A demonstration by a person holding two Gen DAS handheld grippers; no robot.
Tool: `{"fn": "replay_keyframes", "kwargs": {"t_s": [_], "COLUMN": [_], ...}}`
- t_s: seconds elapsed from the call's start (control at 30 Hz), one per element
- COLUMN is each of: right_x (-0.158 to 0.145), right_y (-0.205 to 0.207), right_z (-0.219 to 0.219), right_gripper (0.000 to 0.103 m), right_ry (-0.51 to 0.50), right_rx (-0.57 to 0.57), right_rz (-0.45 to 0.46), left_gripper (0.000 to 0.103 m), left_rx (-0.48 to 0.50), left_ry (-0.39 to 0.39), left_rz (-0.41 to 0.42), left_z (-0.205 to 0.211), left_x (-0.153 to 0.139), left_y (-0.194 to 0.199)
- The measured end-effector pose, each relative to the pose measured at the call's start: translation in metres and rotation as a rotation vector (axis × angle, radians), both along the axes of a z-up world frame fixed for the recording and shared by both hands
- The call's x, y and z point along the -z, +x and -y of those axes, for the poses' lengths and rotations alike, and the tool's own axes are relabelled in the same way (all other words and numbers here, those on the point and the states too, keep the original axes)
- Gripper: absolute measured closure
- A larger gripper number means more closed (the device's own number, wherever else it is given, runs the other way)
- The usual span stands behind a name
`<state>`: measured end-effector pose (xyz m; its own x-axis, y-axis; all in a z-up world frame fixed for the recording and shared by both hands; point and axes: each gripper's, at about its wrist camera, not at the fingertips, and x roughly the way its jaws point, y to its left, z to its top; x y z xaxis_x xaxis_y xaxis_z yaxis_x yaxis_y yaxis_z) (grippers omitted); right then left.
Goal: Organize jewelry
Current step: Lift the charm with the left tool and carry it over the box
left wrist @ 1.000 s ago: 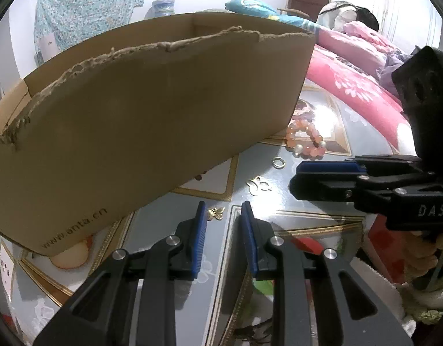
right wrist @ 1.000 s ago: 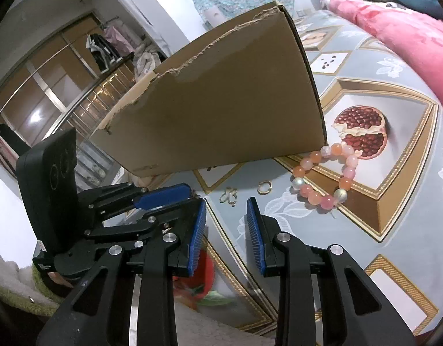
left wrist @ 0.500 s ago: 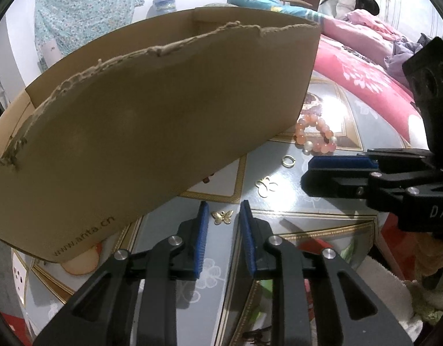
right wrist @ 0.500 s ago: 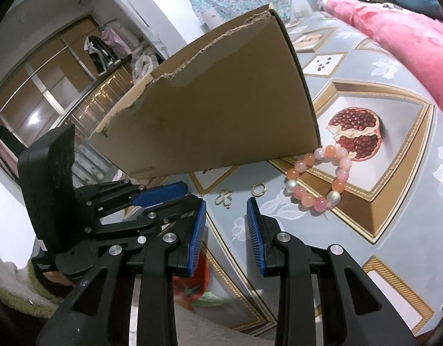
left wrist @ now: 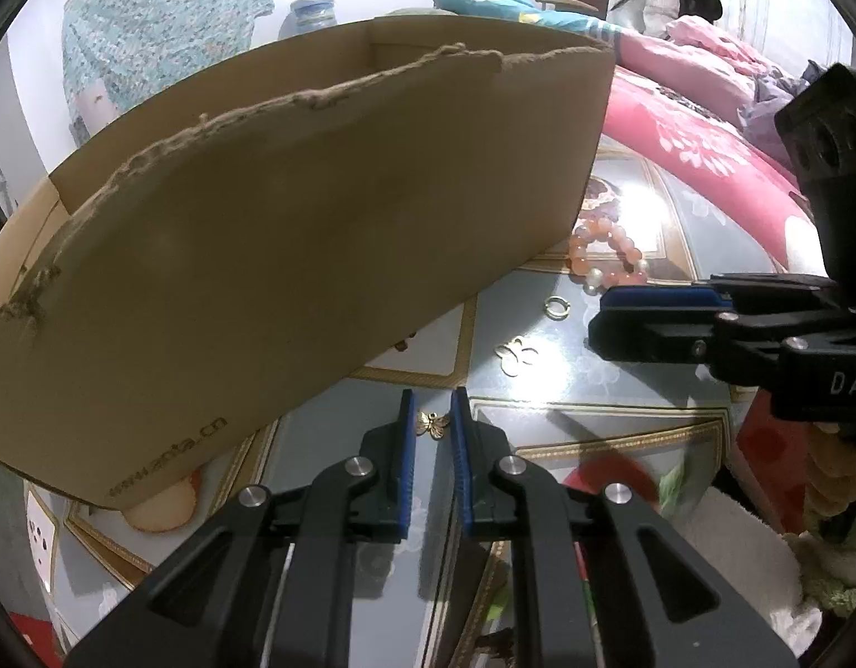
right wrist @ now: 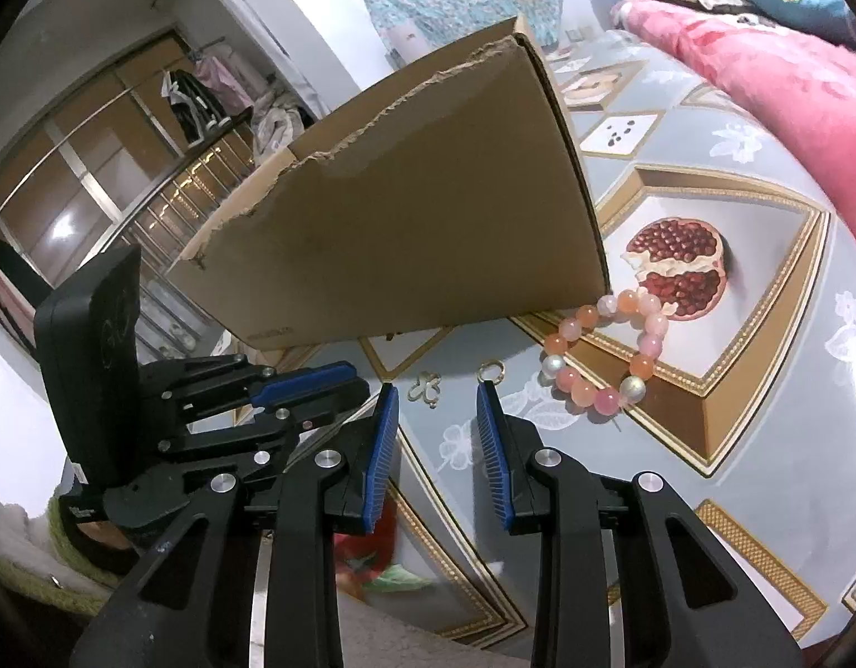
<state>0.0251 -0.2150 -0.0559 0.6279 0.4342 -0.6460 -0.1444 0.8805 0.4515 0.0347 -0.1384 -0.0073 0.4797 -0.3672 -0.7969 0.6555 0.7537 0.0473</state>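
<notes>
Cardboard box (left wrist: 294,234) on patterned table (right wrist: 734,401); jewelry lies loose at its near right side.
Left gripper (left wrist: 431,426): jaws narrowly parted around butterfly charm (left wrist: 432,424), contact indeterminate. Right gripper (right wrist: 436,417): jaws open, empty. Bead bracelet (right wrist: 606,356) touches box corner; gold ring (right wrist: 490,372) and clover charm (right wrist: 425,389) between.

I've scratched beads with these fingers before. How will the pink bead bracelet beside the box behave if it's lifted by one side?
The bead bracelet is a loop of separate round beads, so it will probably sag and swing rather than hold its ring shape. The beads look smooth and glossy, so the right gripper may slip off a single bead. Pushed across the shiny tablecloth, it would likely slide.
</notes>
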Motion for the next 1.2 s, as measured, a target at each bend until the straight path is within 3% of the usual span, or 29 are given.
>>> {"fn": "replay_keyframes", "kwargs": {"t_s": [0.2,0.47,0.67,0.8,0.93,1.2], "right_x": [-0.002,-0.004,-0.004,0.002,0.002,0.0], "right_y": [0.001,0.013,0.03,0.036,0.039,0.044], "right_z": [-0.018,-0.05,-0.057,-0.064,-0.063,-0.061], "right_gripper": [0.073,0.069,0.069,0.076,0.089,0.092], "right_ry": [-0.072,-0.312,-0.418,-0.474,-0.485,-0.481], "right_rx": [-0.034,-0.149,-0.274,-0.334,-0.345,-0.334], "right_rz": [0.019,0.079,0.104,0.088,0.078,0.061], "left_gripper": [0.091,0.091,0.091,0.091,0.091,0.091], "left_rx": [-0.021,-0.012,-0.011,-0.016,-0.015,-0.014], "left_ry": [-0.033,-0.071,-0.087,-0.097,-0.102,-0.11], "left_rz": [0.017,0.021,0.012,0.005,0.002,-0.001], "left_z": [-0.011,-0.022,-0.029,-0.031,-0.034,-0.037], "left_x": [-0.008,-0.013,-0.011,-0.01,-0.009,-0.008], "left_y": [0.002,0.001,0.005,0.007,0.008,0.01]}}
